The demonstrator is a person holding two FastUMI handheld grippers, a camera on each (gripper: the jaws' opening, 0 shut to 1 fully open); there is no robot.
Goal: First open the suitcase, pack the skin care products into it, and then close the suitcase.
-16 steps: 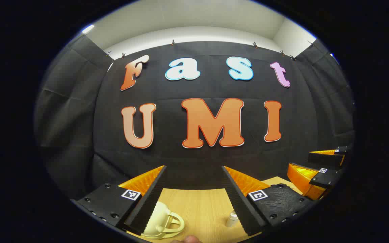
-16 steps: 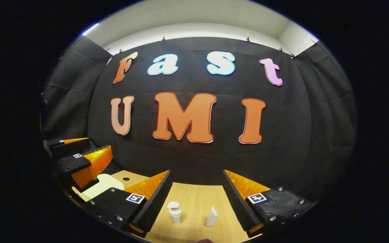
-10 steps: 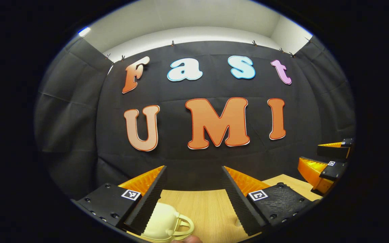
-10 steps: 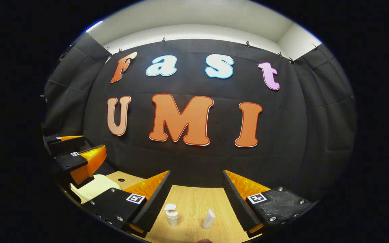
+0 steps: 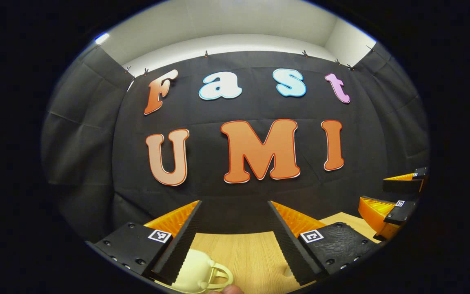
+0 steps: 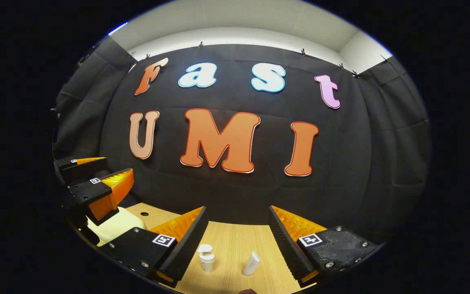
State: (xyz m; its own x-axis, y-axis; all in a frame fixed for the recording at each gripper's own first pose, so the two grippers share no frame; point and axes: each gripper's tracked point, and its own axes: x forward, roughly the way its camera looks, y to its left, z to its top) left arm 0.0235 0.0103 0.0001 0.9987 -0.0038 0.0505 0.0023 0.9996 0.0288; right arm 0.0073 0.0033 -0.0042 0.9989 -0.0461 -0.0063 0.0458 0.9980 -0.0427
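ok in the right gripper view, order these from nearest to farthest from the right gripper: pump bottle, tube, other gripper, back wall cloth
1. pump bottle and tube, on the table between the right gripper fingers; too close to rank
2. left gripper, off to the left
3. back wall cloth, behind everything

A pale cream hard-shell suitcase [image 5: 194,272] with a matching cream handle is showing against the light wooden worktop [image 6: 235,249], whose fine straight grain is running away from the camera. A white pump bottle [image 6: 207,258] and a white squeeze tube [image 6: 251,263] are standing out brightly against it.
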